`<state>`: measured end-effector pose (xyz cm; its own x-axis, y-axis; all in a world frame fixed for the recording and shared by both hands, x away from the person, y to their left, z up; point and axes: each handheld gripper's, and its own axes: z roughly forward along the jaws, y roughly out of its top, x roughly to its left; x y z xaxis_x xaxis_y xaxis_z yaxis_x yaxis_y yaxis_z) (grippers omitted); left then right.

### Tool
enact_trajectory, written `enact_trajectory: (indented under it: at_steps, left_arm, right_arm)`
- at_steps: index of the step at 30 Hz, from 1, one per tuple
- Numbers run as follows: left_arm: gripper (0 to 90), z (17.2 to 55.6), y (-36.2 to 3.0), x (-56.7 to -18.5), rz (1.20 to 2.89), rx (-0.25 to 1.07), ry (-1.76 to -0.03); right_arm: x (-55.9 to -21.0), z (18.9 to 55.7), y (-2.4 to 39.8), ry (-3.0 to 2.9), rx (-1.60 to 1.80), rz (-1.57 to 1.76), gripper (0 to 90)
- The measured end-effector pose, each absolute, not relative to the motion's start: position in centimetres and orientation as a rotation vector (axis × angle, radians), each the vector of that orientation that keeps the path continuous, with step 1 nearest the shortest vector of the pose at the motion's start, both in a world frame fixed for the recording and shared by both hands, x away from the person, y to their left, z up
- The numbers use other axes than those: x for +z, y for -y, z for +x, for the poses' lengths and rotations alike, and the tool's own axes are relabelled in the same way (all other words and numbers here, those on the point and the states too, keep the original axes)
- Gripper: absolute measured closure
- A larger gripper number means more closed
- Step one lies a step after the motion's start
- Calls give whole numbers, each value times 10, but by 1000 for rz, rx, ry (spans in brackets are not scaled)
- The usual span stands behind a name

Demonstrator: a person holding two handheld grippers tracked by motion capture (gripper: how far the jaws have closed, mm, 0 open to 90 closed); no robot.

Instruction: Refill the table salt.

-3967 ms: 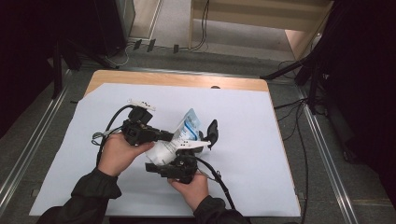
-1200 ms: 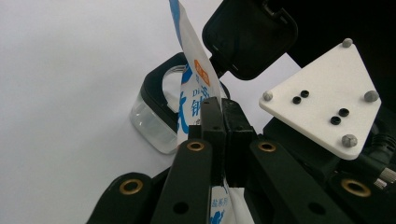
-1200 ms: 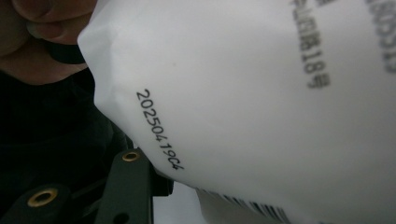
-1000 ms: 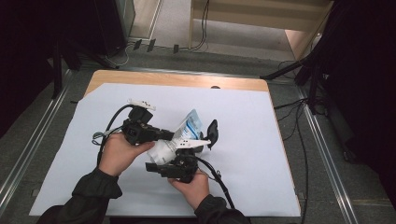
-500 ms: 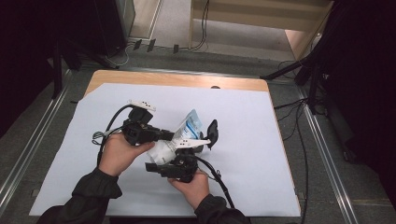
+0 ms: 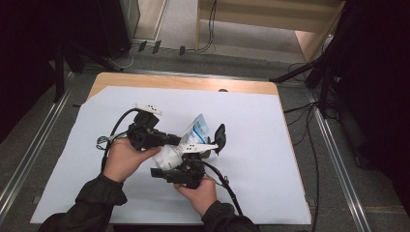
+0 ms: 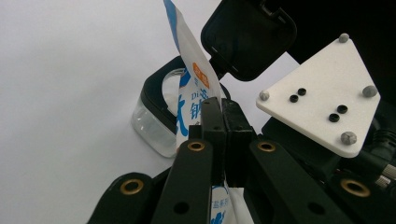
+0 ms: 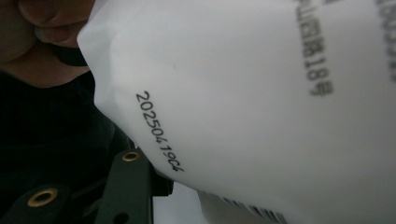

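Gripping the white-and-blue pouch (image 6: 193, 137) mid-worktop (image 6: 270, 159): right tongs (image 6: 186, 162) at 6 o'clock look clamped on its lower body, left tongs (image 7: 219, 109) at 9 o'clock clenched on an edge. Plastic container (image 7: 156, 123) with hinged black lid (image 7: 247, 37) open sits beyond, 1 o'clock. Risk: pulling apart unevenly tears the pouch, spilling the contents short of the container.

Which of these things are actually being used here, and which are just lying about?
In use:
- white and blue pouch, pinched in the shut left gripper
- right gripper, at the pouch's lower part
- clear container with open black lid, just beyond the pouch

Lying about:
- white sheet covering the table
- cables on the floor
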<state>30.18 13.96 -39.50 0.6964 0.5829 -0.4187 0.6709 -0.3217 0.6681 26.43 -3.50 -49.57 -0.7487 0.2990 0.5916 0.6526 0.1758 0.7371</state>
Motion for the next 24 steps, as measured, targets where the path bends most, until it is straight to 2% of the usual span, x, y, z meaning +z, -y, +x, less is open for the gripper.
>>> enact_trajectory:
  at_steps: [24]
  left_arm:
    - [900, 302, -139, -396, 2017, -131, -955]
  right_arm:
    - [-494, 265, 36, 2148, -1583, -895, 554]
